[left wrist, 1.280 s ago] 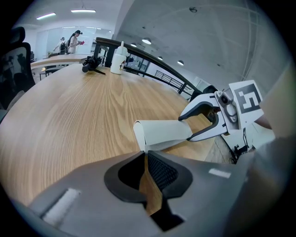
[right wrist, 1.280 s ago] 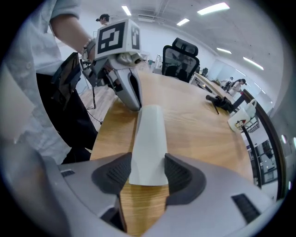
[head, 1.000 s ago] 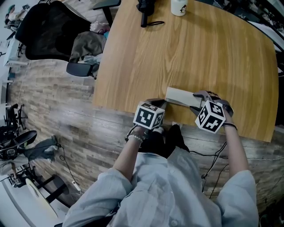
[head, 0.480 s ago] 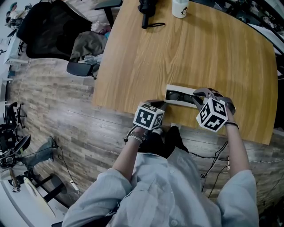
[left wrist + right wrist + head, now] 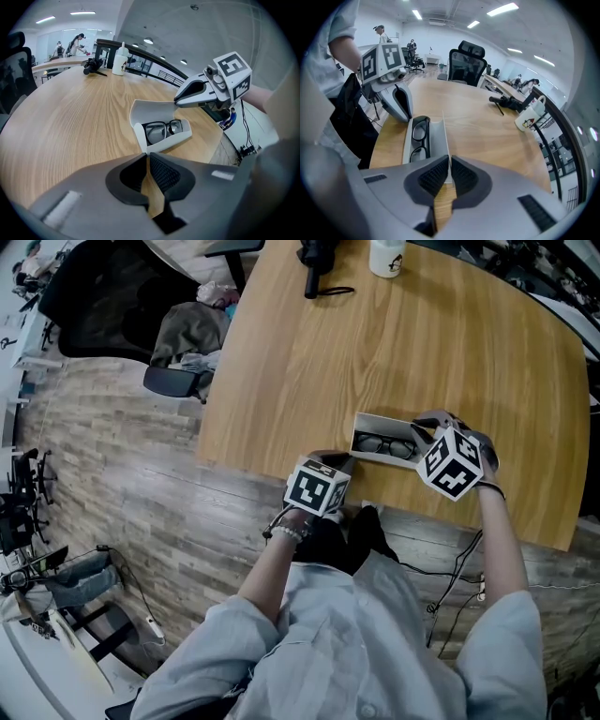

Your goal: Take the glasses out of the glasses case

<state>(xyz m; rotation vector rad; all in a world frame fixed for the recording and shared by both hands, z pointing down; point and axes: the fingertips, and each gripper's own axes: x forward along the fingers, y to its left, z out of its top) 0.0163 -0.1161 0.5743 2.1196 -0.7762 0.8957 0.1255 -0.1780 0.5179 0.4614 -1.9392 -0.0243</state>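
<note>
Lid up: the pale grey hard glasses case (image 5: 382, 421) lies open on the wooden tabletop (image 5: 394, 343), with the black-framed glasses (image 5: 384, 445) inside it, not yet lifted out. The right tool (image 5: 449, 161), jaws just closing, pinches the raised lid, and the left tool (image 5: 145, 157) seems nipped on the case's end wall.

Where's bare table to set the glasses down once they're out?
The light wooden table is bare between the open grey glasses case and the white mug and black device at the far edge. Crowded: the near edge around the case.
</note>
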